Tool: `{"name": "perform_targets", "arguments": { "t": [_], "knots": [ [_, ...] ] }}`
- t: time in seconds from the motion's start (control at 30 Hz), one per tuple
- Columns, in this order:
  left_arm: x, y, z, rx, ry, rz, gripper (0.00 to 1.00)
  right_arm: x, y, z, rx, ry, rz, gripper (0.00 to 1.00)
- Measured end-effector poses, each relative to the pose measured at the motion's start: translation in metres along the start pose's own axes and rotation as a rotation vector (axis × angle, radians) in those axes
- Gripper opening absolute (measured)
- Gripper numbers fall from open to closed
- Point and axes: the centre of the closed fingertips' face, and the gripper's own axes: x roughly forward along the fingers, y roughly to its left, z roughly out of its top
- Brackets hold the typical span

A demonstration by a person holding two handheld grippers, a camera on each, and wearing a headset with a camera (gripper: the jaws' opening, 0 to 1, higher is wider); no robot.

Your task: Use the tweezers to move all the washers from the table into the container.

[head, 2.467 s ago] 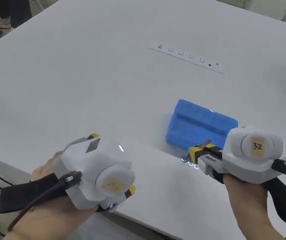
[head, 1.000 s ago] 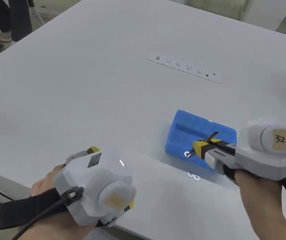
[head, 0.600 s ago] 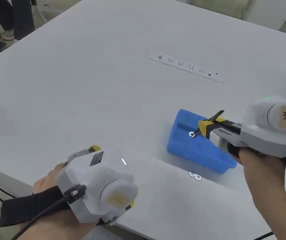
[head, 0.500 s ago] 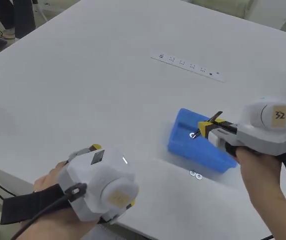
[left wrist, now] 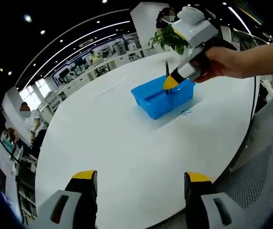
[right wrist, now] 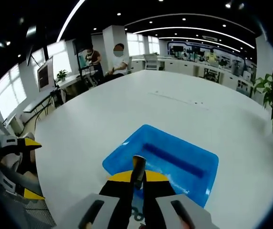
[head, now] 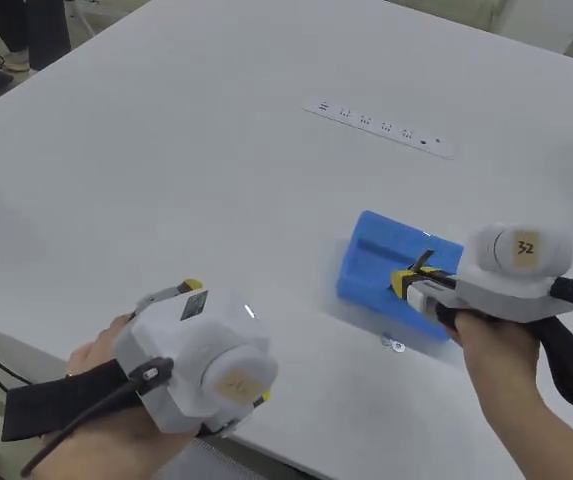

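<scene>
Right gripper (right wrist: 136, 179) is clamped down on the tweezers (right wrist: 137, 168), jaws squeezed tight around them. In the left gripper view the tweezers point down into the blue container (left wrist: 151, 100), tips inside its rim. I can't tell if there's a washer pinched in the tips, too small to make out. The container sits on the white table (head: 166, 150) right in front of the right gripper, and there are washers (head: 394, 345) lying on the table just beside its near edge, outside it. Left gripper (left wrist: 141, 179) is spread wide with nothing between the jaws, hovering over the near edge of the table, well apart from the container. Farther back there's a white power strip (head: 381, 128) lying flat on the table.
</scene>
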Motion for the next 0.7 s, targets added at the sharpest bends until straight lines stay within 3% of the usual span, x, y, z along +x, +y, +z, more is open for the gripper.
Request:
{"name": "perform_targets", "arguments": {
  "t": [0.23, 0.47, 0.7],
  "knots": [
    [0.003, 0.000, -0.001, 0.001, 0.005, -0.003, 0.76, 0.001, -0.001, -0.002, -0.005, -0.007, -0.007, 0.03],
    [0.001, -0.002, -0.001, 0.008, 0.009, -0.003, 0.75, 0.002, -0.002, -0.004, -0.067, -0.039, -0.030, 0.02],
    [0.000, -0.003, -0.002, 0.016, 0.014, -0.007, 0.75, 0.008, -0.011, -0.009, -0.033, -0.024, -0.020, 0.02]
  ]
}}
